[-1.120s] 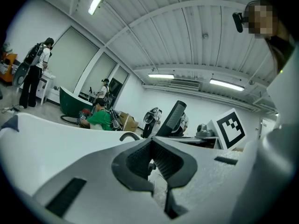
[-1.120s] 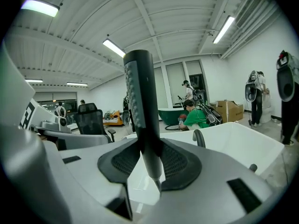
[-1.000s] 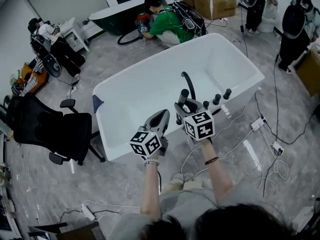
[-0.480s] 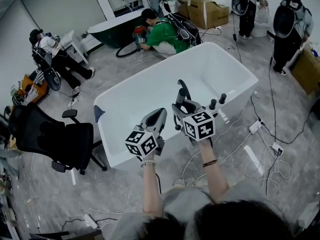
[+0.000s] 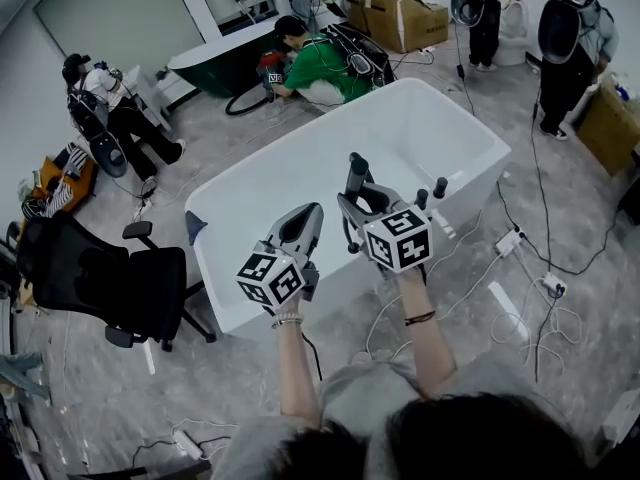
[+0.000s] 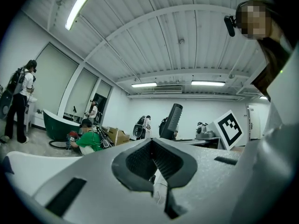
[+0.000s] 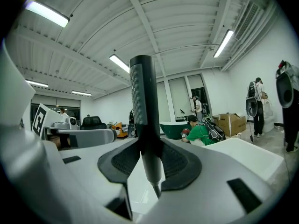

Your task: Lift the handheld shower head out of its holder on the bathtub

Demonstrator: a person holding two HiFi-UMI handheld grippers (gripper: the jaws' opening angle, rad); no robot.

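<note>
The black handheld shower head (image 5: 356,174) stands upright above the near rim of the white bathtub (image 5: 228,290). My right gripper (image 5: 359,206) is shut on its handle. In the right gripper view the shower head (image 7: 143,101) rises straight up between the two pads of the right gripper (image 7: 149,160). A black hose (image 5: 349,238) hangs below it. My left gripper (image 5: 303,224) hovers just left of it, jaw tips together and nothing between them. The left gripper view shows the shower head (image 6: 172,121) beyond the tips of the left gripper (image 6: 152,146).
Black tap knobs (image 5: 437,188) sit on the tub rim to the right. A black office chair (image 5: 105,268) stands left of the tub. A person in green (image 5: 320,58) crouches by a dark green tub (image 5: 210,63). Cables (image 5: 525,268) lie on the floor at right.
Both grippers have risen. The shower head has come up with the right gripper and now stands higher above the tub rim.
</note>
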